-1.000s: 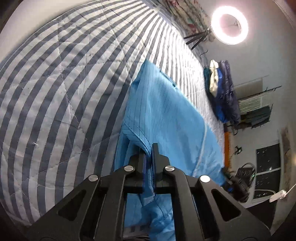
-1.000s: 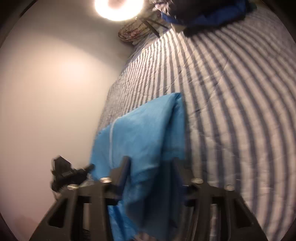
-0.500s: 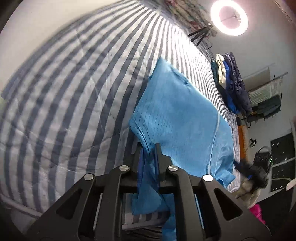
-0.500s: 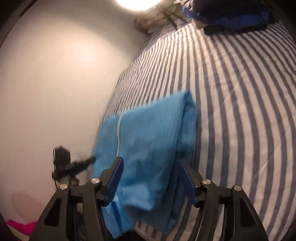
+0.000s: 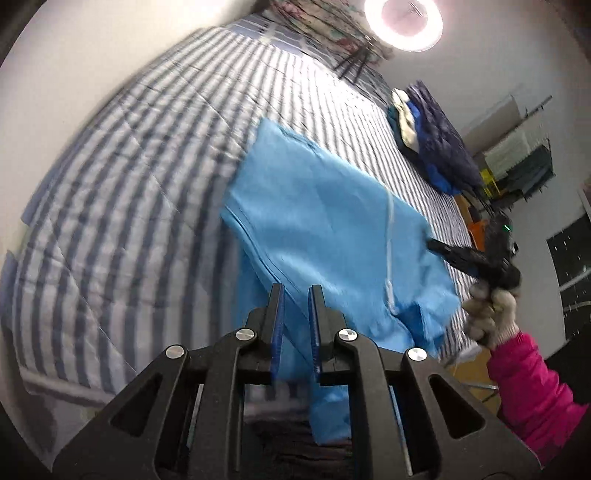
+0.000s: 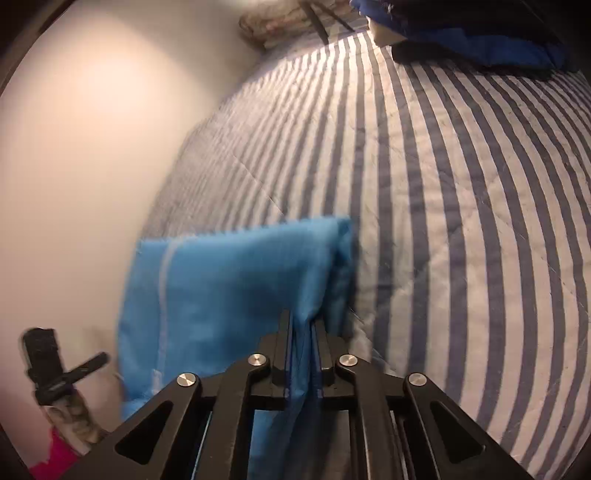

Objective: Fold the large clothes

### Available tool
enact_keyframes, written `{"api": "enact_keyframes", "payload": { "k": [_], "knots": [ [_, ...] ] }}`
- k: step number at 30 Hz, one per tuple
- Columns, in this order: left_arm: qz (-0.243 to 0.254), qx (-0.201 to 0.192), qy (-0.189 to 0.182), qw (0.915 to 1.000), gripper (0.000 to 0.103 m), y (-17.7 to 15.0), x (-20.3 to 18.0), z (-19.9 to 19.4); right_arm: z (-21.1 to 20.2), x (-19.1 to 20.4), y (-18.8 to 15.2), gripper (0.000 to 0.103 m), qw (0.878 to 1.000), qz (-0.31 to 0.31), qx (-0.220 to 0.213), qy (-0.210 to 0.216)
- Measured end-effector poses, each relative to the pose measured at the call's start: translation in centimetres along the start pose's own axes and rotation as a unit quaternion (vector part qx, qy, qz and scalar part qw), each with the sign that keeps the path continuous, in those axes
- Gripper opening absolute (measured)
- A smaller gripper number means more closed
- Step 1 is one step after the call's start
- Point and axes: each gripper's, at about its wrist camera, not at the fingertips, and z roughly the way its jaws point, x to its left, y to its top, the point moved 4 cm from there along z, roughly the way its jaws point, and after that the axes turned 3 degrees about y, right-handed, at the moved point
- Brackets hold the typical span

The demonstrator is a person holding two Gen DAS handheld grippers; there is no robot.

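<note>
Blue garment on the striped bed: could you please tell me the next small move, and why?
Probably ease the left hand-held gripper forward and close it on the near edge of the blue garment: its jaws stand apart with no cloth clearly between them, while the right hand-held gripper alone pinches the other end.

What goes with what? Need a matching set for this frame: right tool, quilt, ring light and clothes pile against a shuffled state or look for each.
Things:
1. right tool
2. quilt
3. ring light
4. pile

States:
a. lit
b. striped
c. shut on the garment
d. heaped on the bed, dark blue with some white

Pairs: 1-c, 2-b, 3-a, 4-d
</note>
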Motion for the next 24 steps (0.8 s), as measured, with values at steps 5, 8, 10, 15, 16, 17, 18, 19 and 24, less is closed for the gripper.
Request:
{"api": "enact_keyframes", "payload": {
  "k": [5,8,10,15,16,17,18,19,24],
  "knots": [
    [0.025,0.018,-0.015,0.9994,0.019,-2.5,-2.2,0.1,-3.1,-0.5,-1.0,0.032,0.998,0.024,-0.038,0.04],
    [0.039,0.02,-0.014,0.999,0.031,-3.7,-2.9,0.1,-4.9,-0.3,-1.1,0.032,0.996,0.039,-0.049,0.06],
    [0.055,0.022,-0.008,0.9982,0.031,-4.6,-3.6,0.2,-6.4,1.1,-2.4,0.032,0.996,0.023,-0.046,0.075],
    [0.116,0.025,0.008,0.9929,0.039,-7.0,-5.4,0.5,-7.6,5.0,-8.3,0.037,0.995,-0.04,-0.022,0.092],
    [0.135,0.028,0.015,0.9904,0.039,-7.4,-5.8,0.6,-7.6,5.9,-9.8,0.037,0.994,-0.06,-0.013,0.088],
    [0.147,0.032,0.023,0.9883,0.039,-7.8,-6.1,0.8,-7.5,6.9,-10.9,0.036,0.993,-0.08,-0.004,0.088],
    [0.154,0.035,0.029,0.987,0.039,-8.2,-6.0,0.9,-7.3,8.3,-12.0,0.034,0.99,-0.104,0.007,0.092],
    [0.158,0.035,0.032,0.9862,0.039,-8.6,-5.9,0.7,-6.9,9.6,-13.1,0.034,0.987,-0.126,0.02,0.1],
    [0.166,0.019,0.057,0.9843,0.039,-10.0,-5.8,0.3,-2.6,14.6,-15.5,0.031,0.97,-0.191,0.093,0.114]
  ]
}}
